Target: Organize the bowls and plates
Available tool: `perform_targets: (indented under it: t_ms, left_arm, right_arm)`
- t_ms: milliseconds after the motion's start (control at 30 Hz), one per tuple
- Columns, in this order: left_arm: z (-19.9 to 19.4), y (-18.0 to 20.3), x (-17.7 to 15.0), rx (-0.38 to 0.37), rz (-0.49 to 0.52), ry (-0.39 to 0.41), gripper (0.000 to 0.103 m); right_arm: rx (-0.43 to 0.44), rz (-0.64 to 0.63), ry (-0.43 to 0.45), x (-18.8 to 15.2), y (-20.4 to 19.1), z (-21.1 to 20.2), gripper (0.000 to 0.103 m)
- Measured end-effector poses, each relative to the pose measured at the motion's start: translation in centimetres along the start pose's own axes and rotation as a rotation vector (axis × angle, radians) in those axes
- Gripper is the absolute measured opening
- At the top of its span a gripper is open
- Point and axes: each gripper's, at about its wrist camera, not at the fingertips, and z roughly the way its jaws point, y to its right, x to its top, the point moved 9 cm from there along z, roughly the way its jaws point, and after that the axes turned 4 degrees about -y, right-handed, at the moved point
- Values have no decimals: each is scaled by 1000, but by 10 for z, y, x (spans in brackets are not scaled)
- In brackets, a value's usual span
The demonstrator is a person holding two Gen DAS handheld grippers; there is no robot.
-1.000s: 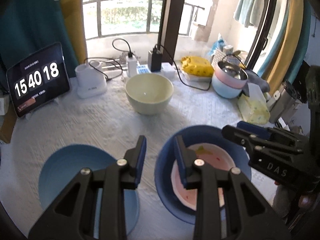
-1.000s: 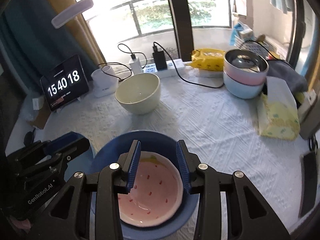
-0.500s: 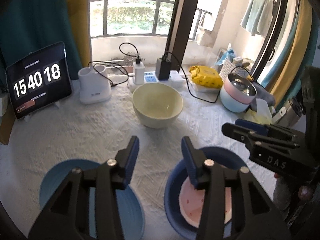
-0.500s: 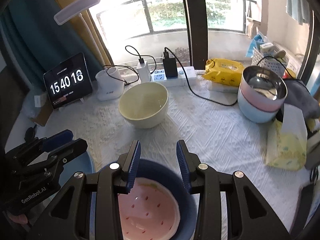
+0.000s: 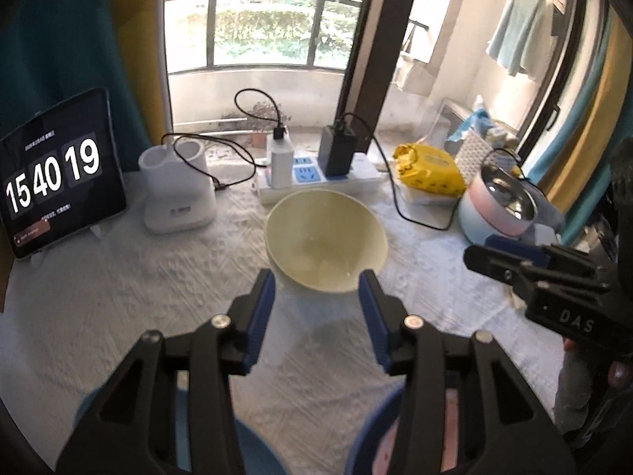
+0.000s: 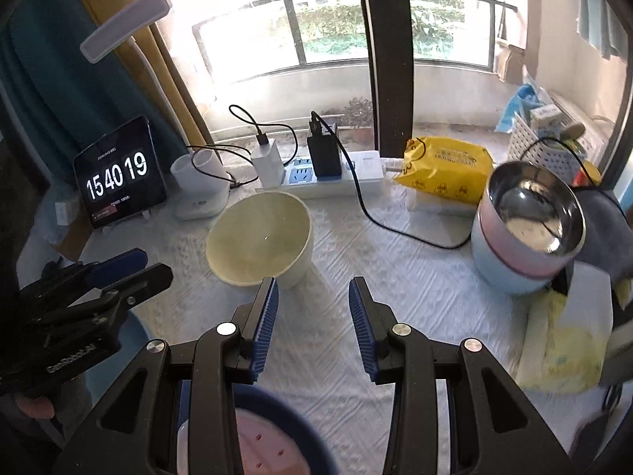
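Right now the cream bowl (image 5: pixel 326 243), round, smooth and deep, is sitting upright on a white table cover (image 5: pixel 118 297) with a crinkled, embossed weave, and it is serving as the landmark. Just nearer the cameras than this bowl, the left gripper (image 5: pixel 316 308) and the right gripper (image 6: pixel 312 316) are both hovering with their ribbed blue pads spread and nothing between them. Nearer again, at the bottom edge, a dark blue bowl (image 6: pixel 277 407) is holding a pink speckled plate (image 6: pixel 265 447), and a paler blue plate (image 5: pixel 253 447) is lying to its left, both largely hidden behind the black gripper frames. Right of the cream bowl, well apart, a shiny steel-lined pink bowl (image 6: pixel 534 213) is nesting in a pale blue one (image 6: pixel 498 269). Bare cloth is lying open between the cream bowl and that stack, crossed only by a black cable (image 6: pixel 395 229). Behind the cream bowl a white power strip (image 6: pixel 340 178) is running along the window side. Left of it a tablet (image 6: pixel 118 178) is showing 15 40 19. The right gripper's body is reading "DAS" in the left wrist view.
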Motion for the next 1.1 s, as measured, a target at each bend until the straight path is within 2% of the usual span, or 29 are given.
perform_targets:
  t_ms: [300, 600, 700, 800, 900, 1100]
  left_arm:
    - [44, -12, 8, 2, -30, -68, 46]
    - [77, -23, 7, 28, -81, -128, 46]
    - [83, -25, 8, 42, -79, -137, 45]
    - [93, -28, 10, 53, -84, -151, 46]
    - [99, -29, 9, 64, -87, -163, 45]
    - [111, -25, 4, 41, -86, -204, 45]
  right_arm:
    - [-4, -63, -49, 20, 9, 43, 39]
    - [40, -9, -148, 21, 14, 92, 39]
    - [74, 3, -154, 26, 14, 97, 39]
    - [69, 0, -161, 32, 14, 104, 40]
    - [97, -6, -196, 30, 8, 113, 39]
    - [128, -8, -241, 30, 5, 126, 39]
